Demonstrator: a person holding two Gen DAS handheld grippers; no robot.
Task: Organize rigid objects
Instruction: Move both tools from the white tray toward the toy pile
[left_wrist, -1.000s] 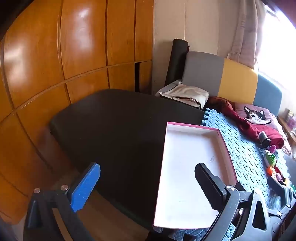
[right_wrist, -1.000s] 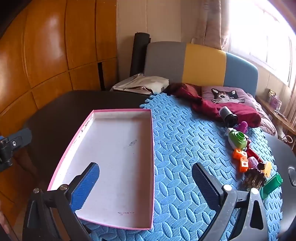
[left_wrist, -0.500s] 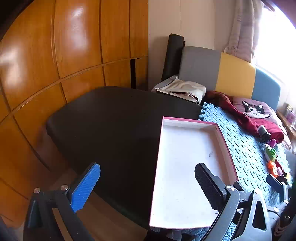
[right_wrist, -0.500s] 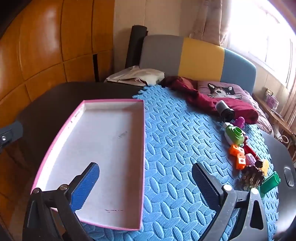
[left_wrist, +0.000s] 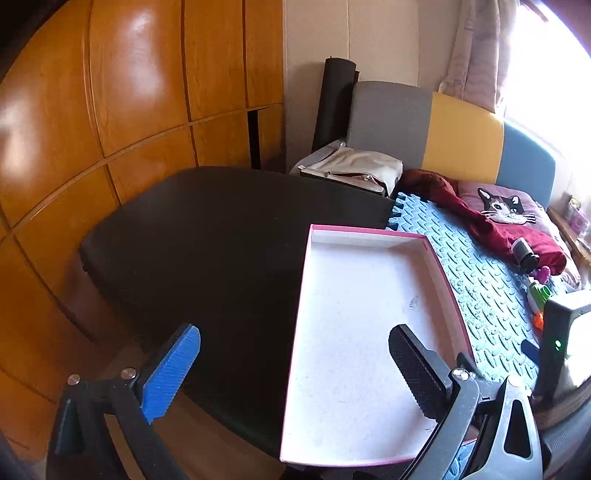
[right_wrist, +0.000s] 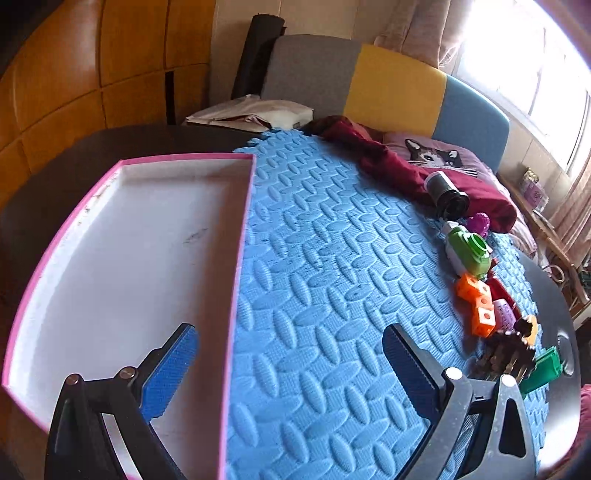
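Pink-rimmed tray (right_wrist: 242, 236) nearer (tongs (right_wrist: 291, 365) agape)

Both grippers — left gripper (left_wrist: 291, 365), right gripper (right_wrist: 288, 363) — agape

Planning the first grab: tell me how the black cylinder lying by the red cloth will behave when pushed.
The black cylinder lies on its side on the blue foam mat, so it will probably roll if nudged sideways. It looks rigid and smooth, so it might slip. The red cloth behind may stop it.
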